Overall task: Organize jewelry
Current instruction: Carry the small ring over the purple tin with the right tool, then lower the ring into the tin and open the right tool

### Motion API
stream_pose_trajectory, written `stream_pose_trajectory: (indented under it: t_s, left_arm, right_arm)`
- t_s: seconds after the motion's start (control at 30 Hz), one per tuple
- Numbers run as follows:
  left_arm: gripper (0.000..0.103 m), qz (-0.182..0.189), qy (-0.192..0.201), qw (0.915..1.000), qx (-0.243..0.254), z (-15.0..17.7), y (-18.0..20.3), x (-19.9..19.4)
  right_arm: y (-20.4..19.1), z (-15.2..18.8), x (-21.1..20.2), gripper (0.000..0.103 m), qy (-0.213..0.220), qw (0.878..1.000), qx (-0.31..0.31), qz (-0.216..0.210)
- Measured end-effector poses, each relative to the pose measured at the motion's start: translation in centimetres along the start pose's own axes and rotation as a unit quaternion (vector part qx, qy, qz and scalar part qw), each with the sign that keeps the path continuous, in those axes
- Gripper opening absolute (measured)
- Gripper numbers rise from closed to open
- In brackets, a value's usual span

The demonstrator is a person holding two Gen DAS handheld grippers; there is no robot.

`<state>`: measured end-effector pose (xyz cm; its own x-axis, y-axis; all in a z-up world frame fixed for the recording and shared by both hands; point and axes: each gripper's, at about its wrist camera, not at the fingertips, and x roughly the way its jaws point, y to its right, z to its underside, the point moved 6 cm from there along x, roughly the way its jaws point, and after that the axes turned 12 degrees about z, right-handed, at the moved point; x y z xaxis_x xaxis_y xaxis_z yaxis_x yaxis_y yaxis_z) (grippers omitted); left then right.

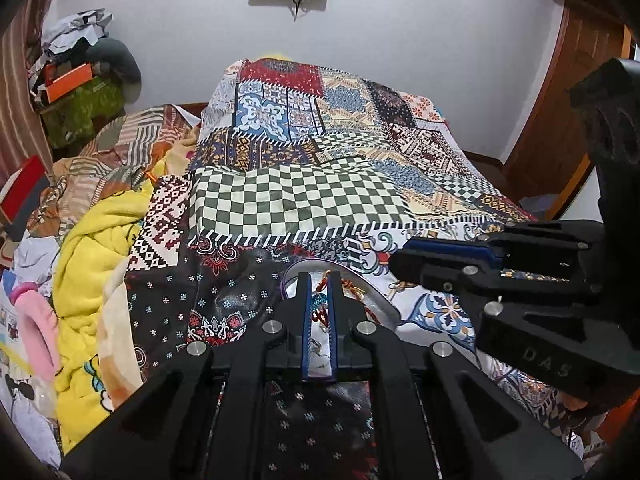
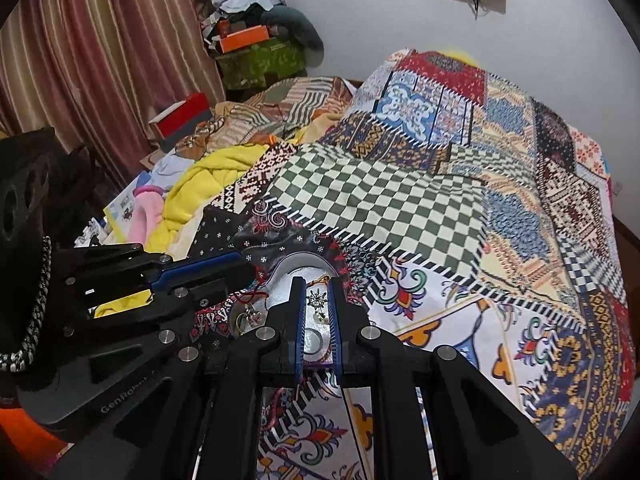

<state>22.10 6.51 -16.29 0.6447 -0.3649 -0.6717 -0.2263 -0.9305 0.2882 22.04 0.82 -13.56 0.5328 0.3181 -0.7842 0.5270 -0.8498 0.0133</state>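
Silver and glossy, the small tray [image 2: 288, 270] lies on the patchwork bedspread [image 2: 400, 208] with the jewelry heaped in it: a star-shaped piece [image 2: 317, 299], a red-corded charm [image 2: 250, 308] and a ring [image 2: 313, 339] as far as I can make out. My right gripper [image 2: 317, 320] hangs over the tray, its fingers [image 2: 297, 320] narrowed to a slim gap with the star piece seen between them; whether they pinch it I cannot tell. My left gripper [image 1: 319, 308] sits over the same tray [image 1: 372, 300], its fingers [image 1: 303, 312] also nearly closed, with red and teal bits [image 1: 318, 308] in the gap, and again no sure hold.

The risk I judge greatest is tangling: cords and chains lie touching, so lifting one may drag its neighbours out onto the busy cloth, where small pieces would be hard to spot. The tray rests on soft bedding, so a downward press could tip it. Both grippers crowd one spot and could knock together.
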Motion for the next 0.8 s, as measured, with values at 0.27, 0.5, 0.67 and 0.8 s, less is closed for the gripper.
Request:
stream_pose_trajectory:
  t_s: [0.27, 0.5, 0.67, 0.8]
  left_arm:
    - [0.005, 0.005, -0.016, 0.9998, -0.014, 0.4, -1.6, 1.9]
    - [0.005, 0.007, -0.020, 0.9996, -0.018, 0.3, -2.3, 2.5]
    - [0.005, 0.000, -0.014, 0.9997, -0.019, 0.2, -2.6, 2.0]
    - [0.023, -0.010, -0.008, 0.9995, -0.029, 0.0, -3.3, 1.2]
  right_arm:
    - [-0.5, 0.5, 2.3, 0.010, -0.021, 1.000, -0.007, -0.008]
    - [-0.8, 1.0, 3.6, 0.010, -0.036, 0.999, -0.012, -0.016]
    - [-1.4, 1.3, 4.4, 0.010, -0.044, 0.999, -0.021, -0.019]
    - [-1.7, 1.6, 4.8, 0.010, -0.049, 0.998, -0.027, -0.023]
